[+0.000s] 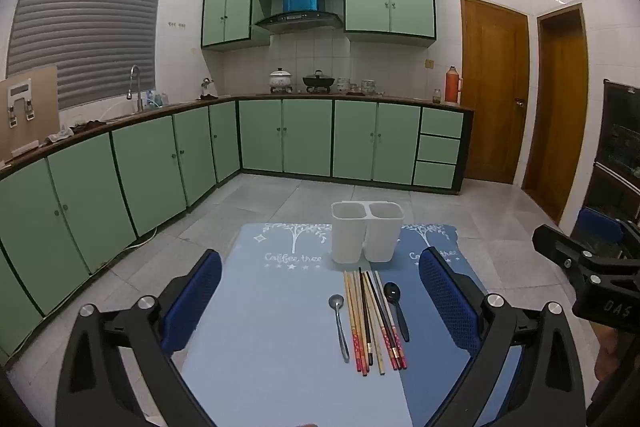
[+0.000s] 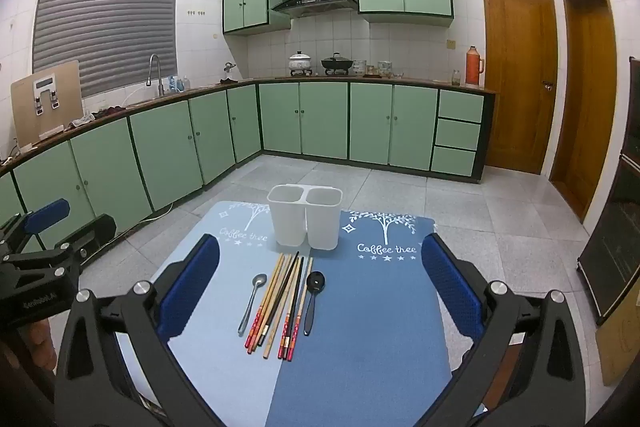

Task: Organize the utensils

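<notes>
Left gripper [image 1: 320, 303] and right gripper [image 2: 320, 287] both gape wide, holding nothing above the chopsticks [image 2: 280, 303].

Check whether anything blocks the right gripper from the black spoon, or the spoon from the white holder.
Nothing visible does. The right gripper is open above the mat, with the black spoon lying uncovered beside the chopsticks. The white holder stands just beyond, both compartments open.

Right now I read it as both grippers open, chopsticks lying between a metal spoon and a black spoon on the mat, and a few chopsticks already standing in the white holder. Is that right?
Not quite. The white holder has nothing in it; both views show its two compartments bare. The rest holds: the chopsticks lie flat between the metal spoon and the black spoon on the mat, and the left gripper and the right gripper are open.
</notes>
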Available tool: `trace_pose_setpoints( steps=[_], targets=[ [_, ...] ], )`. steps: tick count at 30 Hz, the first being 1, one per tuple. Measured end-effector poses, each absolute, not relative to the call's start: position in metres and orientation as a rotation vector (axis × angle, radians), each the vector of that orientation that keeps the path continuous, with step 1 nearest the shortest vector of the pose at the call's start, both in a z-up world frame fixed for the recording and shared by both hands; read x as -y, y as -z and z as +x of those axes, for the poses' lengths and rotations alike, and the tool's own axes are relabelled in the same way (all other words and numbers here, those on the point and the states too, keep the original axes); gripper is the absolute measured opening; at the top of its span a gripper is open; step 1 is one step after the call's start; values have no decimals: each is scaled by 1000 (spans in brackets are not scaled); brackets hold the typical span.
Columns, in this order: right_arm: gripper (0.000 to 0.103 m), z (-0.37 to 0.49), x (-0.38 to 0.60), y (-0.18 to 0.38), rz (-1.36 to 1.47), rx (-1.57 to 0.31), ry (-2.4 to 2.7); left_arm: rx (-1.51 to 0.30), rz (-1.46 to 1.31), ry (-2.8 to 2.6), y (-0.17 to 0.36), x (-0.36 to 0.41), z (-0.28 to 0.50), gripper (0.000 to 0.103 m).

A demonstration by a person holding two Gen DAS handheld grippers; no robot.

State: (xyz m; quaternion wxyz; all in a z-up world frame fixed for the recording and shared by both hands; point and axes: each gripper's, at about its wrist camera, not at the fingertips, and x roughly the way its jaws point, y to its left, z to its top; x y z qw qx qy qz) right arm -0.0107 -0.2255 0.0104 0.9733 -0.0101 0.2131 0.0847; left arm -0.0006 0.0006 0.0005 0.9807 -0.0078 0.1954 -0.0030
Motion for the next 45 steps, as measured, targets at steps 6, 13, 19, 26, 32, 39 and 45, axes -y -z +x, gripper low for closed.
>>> trace_pose_setpoints(
  steps=[6,13,19,26,32,39,45],
  targets=[
    [98,-11,226,-11,-22,-429,-171,-383,-36,13,-3,-4,-3,97],
    [98,-11,225,-11,-23,-430,-171,-395,-13,3,-1,-2,-1,97],
    [98,-11,225,-11,-22,-430,-171,-392,-14,1,-2,-3,-3,97],
    [98,-11,226,-10,-22,-431,-171,-392,-9,0,-3,0,-3,97],
    [98,-10,226,-10,-21,-430,-171,-392,-10,-1,-2,0,-3,97],
    [98,-10,226,-10,-21,-430,-171,-391,-10,-1,-2,-1,-3,97],
    [98,-10,226,-10,-21,-431,-171,-391,-10,-1,-2,0,-3,97]
  ],
)
